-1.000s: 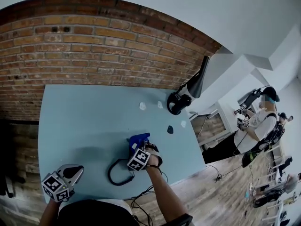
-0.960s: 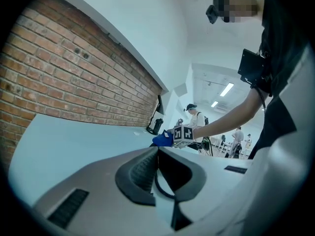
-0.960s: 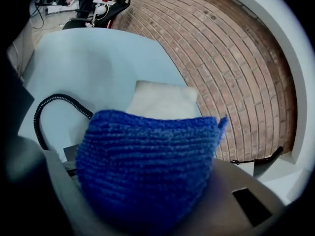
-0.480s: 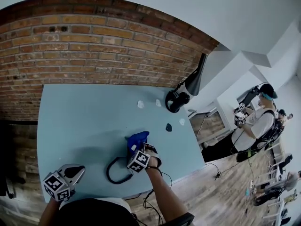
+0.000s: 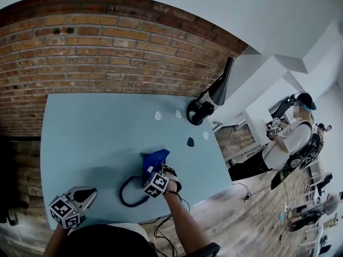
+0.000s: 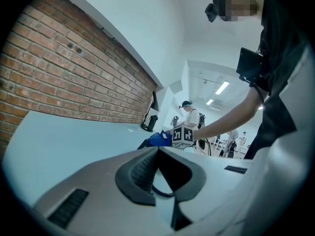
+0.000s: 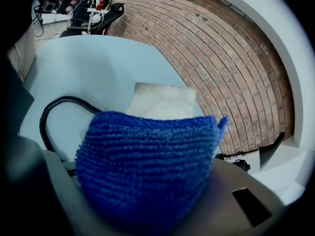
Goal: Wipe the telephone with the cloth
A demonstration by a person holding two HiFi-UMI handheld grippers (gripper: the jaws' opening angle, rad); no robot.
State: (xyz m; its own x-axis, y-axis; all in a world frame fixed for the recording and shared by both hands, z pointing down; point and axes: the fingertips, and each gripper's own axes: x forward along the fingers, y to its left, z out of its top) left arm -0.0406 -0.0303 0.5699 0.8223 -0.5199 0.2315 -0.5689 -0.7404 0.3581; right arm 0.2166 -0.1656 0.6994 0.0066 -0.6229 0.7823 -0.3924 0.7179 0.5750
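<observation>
My right gripper [image 5: 152,172] is shut on a blue cloth [image 5: 154,158] and presses it down on the light blue table [image 5: 91,138]. In the right gripper view the cloth [image 7: 147,151] fills the space between the jaws. A black coiled cord [image 5: 127,197] loops on the table just left of that gripper. The telephone itself is mostly hidden under the cloth; only a dark edge [image 6: 144,143] shows beside the cloth. My left gripper [image 5: 87,193] hangs at the table's near left corner, shut with nothing in it, its tips touching [image 6: 157,150].
A black desk lamp [image 5: 205,107] stands at the table's far right corner. Small white bits [image 5: 158,115] and a dark one [image 5: 190,142] lie near it. A brick wall [image 5: 107,47] runs behind the table. A person [image 5: 289,135] stands off to the right.
The head view has shifted slightly. My right gripper with the cloth stays at almost the same spot by the cord. The left gripper has not moved.
</observation>
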